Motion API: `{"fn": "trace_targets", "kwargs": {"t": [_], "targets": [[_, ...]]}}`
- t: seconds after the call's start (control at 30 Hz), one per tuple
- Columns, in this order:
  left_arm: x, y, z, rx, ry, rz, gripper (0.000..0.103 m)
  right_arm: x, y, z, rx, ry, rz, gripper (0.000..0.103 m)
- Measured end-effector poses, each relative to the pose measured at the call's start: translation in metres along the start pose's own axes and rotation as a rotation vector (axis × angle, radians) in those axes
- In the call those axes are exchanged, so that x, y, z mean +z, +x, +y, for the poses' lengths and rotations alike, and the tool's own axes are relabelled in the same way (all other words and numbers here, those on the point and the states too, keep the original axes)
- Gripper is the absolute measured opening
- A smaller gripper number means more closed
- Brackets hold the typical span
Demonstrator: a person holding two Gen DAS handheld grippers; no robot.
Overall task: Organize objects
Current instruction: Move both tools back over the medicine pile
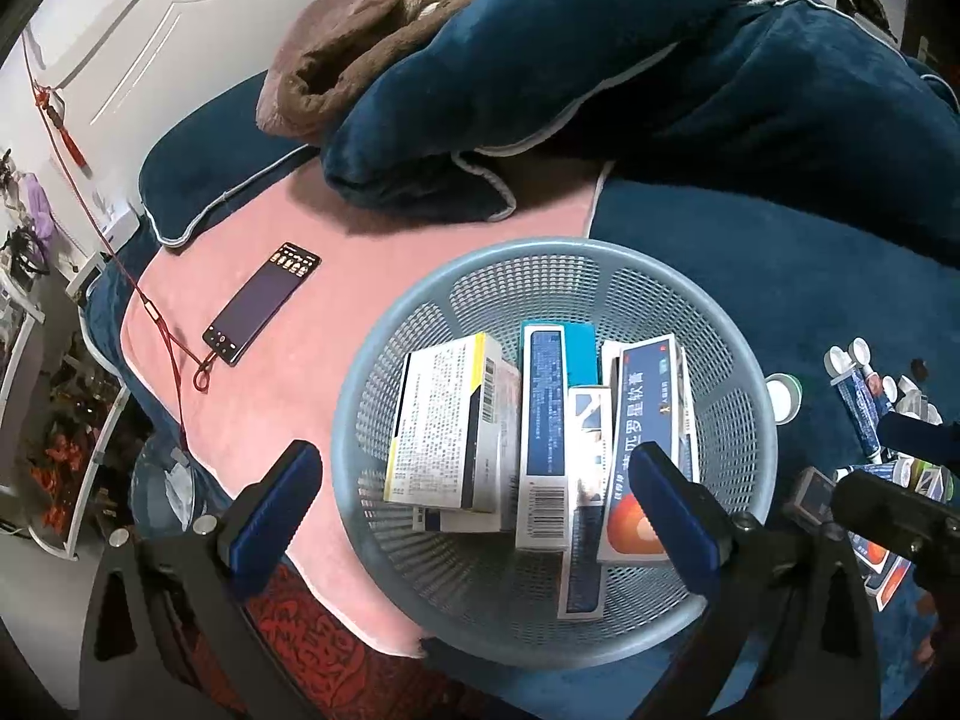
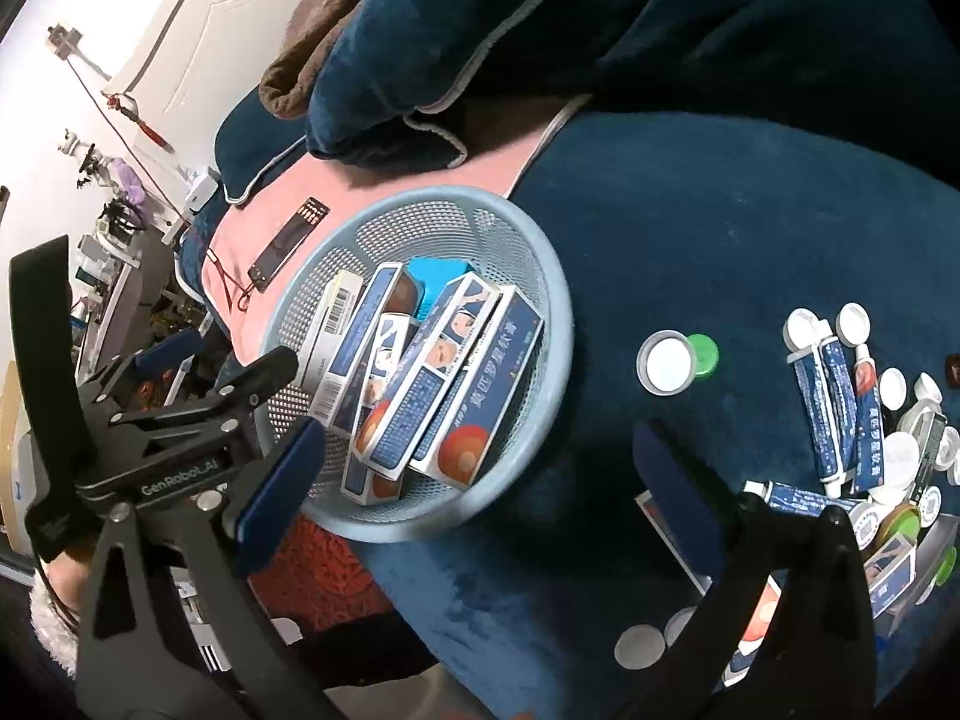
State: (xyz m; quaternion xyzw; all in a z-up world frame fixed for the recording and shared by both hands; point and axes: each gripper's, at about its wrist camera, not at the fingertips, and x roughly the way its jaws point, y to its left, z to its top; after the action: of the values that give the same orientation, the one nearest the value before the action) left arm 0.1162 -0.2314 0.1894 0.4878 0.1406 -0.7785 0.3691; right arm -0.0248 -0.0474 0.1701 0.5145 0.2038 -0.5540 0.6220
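A pale blue mesh basket sits on the bed and holds several medicine boxes, among them a white box with a yellow edge and a blue ointment box. My left gripper hangs open over the basket's near side, one finger above the boxes and the other above the pink blanket, its pads touching nothing. My right gripper is open too, straddling the basket's near rim and the blue bedcover. Just right of it lies a pile of ointment tubes, caps and small boxes, with one box partly hidden behind its right finger.
A phone on a red cord lies on the pink blanket left of the basket. A bunched dark blue quilt rises behind. A white lid and a green cap sit between basket and tubes. The bed edge runs along the left.
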Motion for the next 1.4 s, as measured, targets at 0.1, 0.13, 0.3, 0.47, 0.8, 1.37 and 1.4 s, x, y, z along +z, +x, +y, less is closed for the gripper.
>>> {"fn": "trace_targets", "kwargs": {"t": [0.1, 0.13, 0.3, 0.47, 0.8, 1.37, 1.4], "targets": [[0.0, -0.001, -0.005, -0.003, 0.006, -0.001, 0.102, -0.001, -0.003, -0.005, 0.001, 0.008, -0.003, 0.103], [0.0, -0.002, -0.007, -0.004, 0.008, -0.001, 0.102, -0.001, -0.004, -0.006, 0.001, 0.011, -0.003, 0.103], [0.001, -0.007, -0.02, -0.035, 0.026, -0.008, 0.102, -0.003, -0.013, -0.018, -0.02, 0.004, -0.001, 0.103], [0.0, -0.01, -0.036, -0.08, 0.041, -0.004, 0.102, -0.009, -0.022, -0.034, -0.037, 0.022, 0.001, 0.103], [-0.005, -0.015, -0.078, -0.16, 0.098, 0.007, 0.102, -0.02, -0.047, -0.073, -0.081, 0.083, -0.019, 0.103], [-0.032, -0.004, -0.186, -0.359, 0.274, 0.175, 0.102, -0.028, -0.088, -0.148, -0.112, 0.282, -0.094, 0.103], [-0.035, 0.0, -0.194, -0.368, 0.279, 0.2, 0.102, -0.029, -0.089, -0.15, -0.115, 0.283, -0.095, 0.103]]}}
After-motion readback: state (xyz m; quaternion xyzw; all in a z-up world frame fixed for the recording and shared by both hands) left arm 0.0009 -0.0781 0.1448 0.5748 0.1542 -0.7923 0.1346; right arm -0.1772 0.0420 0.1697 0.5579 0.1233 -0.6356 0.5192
